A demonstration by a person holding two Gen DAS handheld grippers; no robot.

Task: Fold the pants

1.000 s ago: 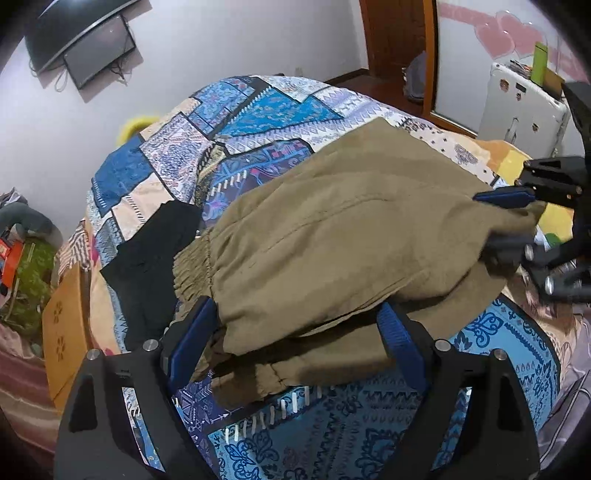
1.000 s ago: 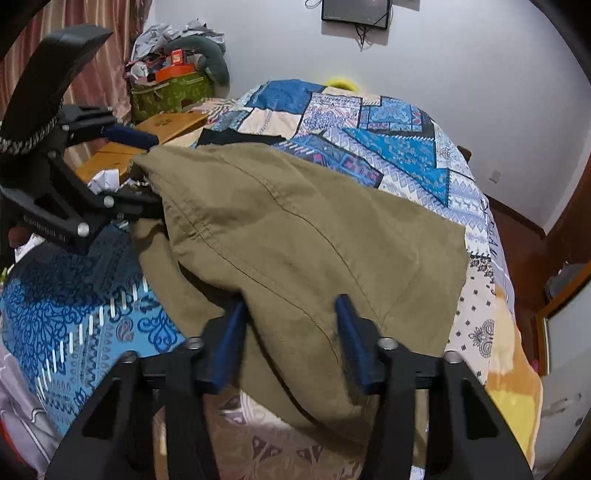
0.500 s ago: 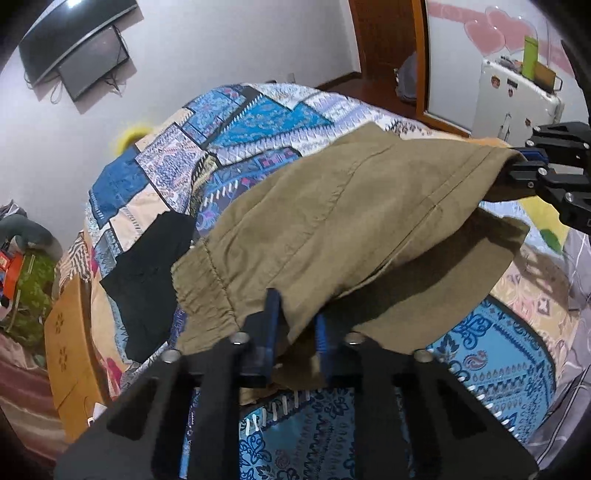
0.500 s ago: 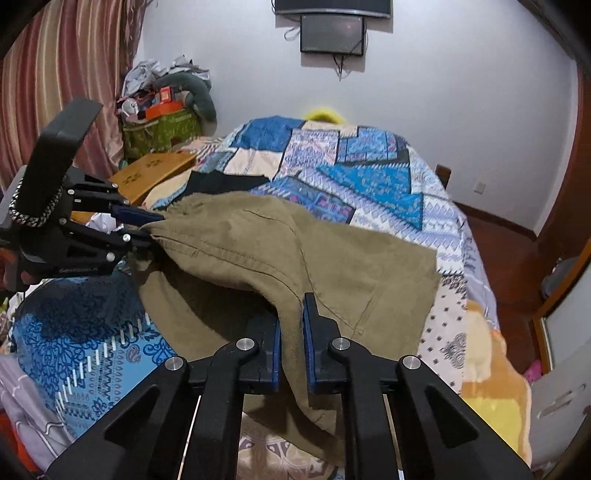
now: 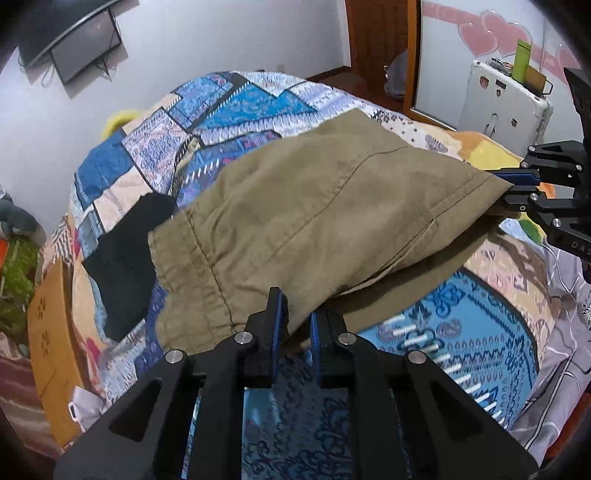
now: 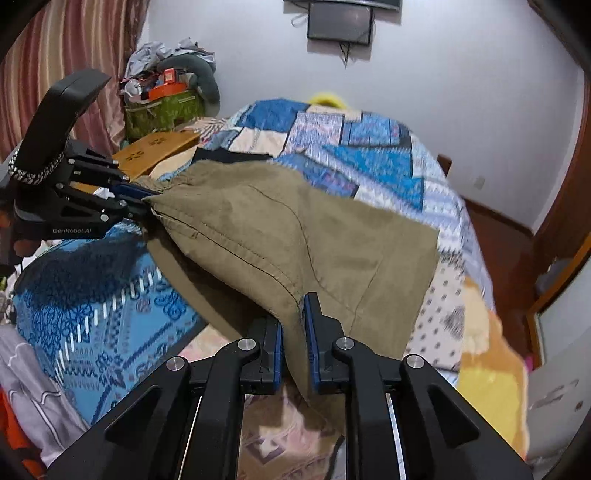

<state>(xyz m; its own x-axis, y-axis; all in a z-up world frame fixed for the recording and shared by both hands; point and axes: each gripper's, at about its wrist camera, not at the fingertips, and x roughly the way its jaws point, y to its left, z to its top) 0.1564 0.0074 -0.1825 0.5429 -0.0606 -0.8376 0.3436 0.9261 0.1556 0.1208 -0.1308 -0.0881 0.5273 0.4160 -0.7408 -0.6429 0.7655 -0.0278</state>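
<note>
Olive-brown pants (image 5: pixel 314 206) lie on a patchwork bed, their top layer lifted off the lower one. My left gripper (image 5: pixel 295 306) pinches the waistband edge; its jaws are closing with the cloth between the pads. The right gripper (image 6: pixel 291 310) is shut on the hem of the same layer. Each wrist view shows the other gripper: the right one (image 5: pixel 509 184) at the far right edge, the left one (image 6: pixel 147 201) at the left. The pants (image 6: pixel 295 229) hang taut between the two grips.
A black garment (image 5: pixel 125 251) lies on the quilt (image 5: pixel 236 107) beyond the waistband. A wooden board (image 6: pixel 155 149) and a green basket (image 6: pixel 162 110) of clutter sit beside the bed. A white cabinet (image 5: pixel 506 99) stands to the right, a screen (image 6: pixel 340 22) on the wall.
Both grippers went from wide open around the pants' edges to shut on the cloth. The top layer has since lifted and stretched between them.
</note>
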